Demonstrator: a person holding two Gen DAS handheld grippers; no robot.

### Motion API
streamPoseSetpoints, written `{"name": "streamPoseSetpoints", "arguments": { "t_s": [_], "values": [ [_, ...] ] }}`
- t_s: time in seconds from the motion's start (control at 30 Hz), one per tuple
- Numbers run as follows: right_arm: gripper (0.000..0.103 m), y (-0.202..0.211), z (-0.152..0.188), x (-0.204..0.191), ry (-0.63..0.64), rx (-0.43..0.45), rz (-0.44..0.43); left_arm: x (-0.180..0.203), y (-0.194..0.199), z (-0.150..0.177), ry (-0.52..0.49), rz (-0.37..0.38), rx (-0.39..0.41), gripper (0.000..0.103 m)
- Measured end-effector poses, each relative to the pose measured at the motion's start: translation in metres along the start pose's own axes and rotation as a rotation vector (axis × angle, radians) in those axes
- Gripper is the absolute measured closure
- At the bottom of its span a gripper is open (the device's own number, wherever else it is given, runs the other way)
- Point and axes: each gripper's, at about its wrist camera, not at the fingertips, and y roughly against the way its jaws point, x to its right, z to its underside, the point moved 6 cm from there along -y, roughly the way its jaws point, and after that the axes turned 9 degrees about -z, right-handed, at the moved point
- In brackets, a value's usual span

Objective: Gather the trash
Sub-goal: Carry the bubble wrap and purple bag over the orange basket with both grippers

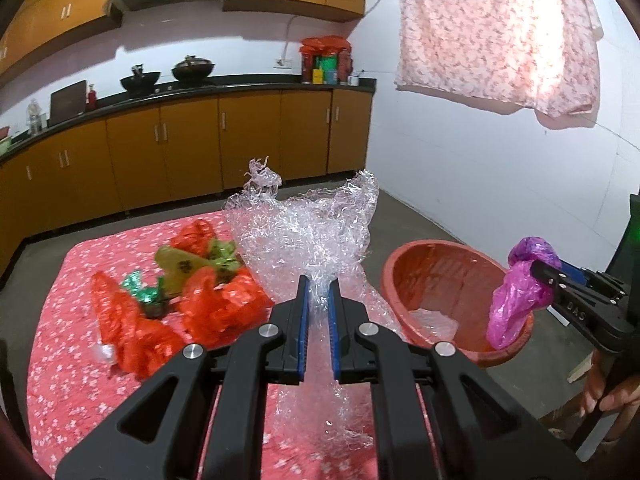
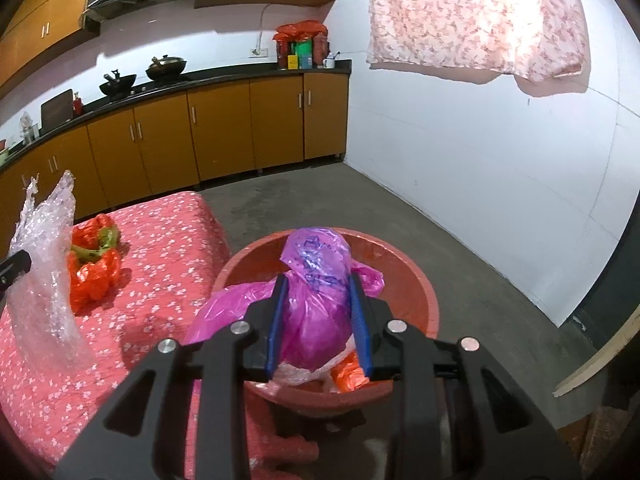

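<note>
In the left wrist view, the left claw (image 1: 319,296) is clamped on a crumpled sheet of clear bubble wrap (image 1: 308,232), which rises between the blue pads and fans out above and ahead of the tips, with more of it trailing down under the claw. Just left of the wrap, a heap of red plastic bags (image 1: 216,300) mixed with green and yellow wrappers (image 1: 188,266) lies on the desk (image 1: 64,380), which is covered in a red floral cloth. To the right of the wrap stands a red plastic basin (image 1: 432,276) beside the desk edge. The right claw (image 1: 540,276) reaches in from the right, pinching a purple plastic bag (image 1: 516,300) that hangs over the basin's rim.

In the right wrist view, the right claw (image 2: 318,292) grips the purple plastic bag (image 2: 316,292) between its blue pads, directly above the red basin (image 2: 416,288); some clear and orange plastic already lies inside. The bubble wrap (image 2: 44,248) stands at the far left over the desk (image 2: 160,264), near the red bags (image 2: 94,272). Beyond are a grey concrete floor (image 2: 400,208), orange kitchen cabinets (image 2: 220,128) under a dark counter, and a pink floral cloth (image 2: 476,16) hanging on the white wall.
</note>
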Motion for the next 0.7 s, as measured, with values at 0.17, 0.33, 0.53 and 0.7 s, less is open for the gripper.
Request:
{"name": "streamPoseSetpoints", "arguments": {
  "t_s": [0.17, 0.33, 0.53, 0.7],
  "values": [
    [0.073, -0.007, 0.001, 0.011, -0.017, -0.005, 0.017, 0.015, -0.009, 0.000, -0.025, 0.029, -0.008, 0.094],
    [0.073, -0.014, 0.002, 0.022, -0.035, -0.008, 0.031, 0.031, -0.020, -0.003, -0.041, 0.063, -0.012, 0.094],
    [0.073, -0.023, -0.004, 0.033, -0.022, 0.007, 0.061, 0.061, -0.034, -0.010, -0.069, 0.121, -0.010, 0.094],
    [0.073, -0.027, -0.013, 0.050, -0.013, 0.034, 0.099, 0.091, -0.047, -0.015, -0.106, 0.175, 0.002, 0.094]
  ]
}}
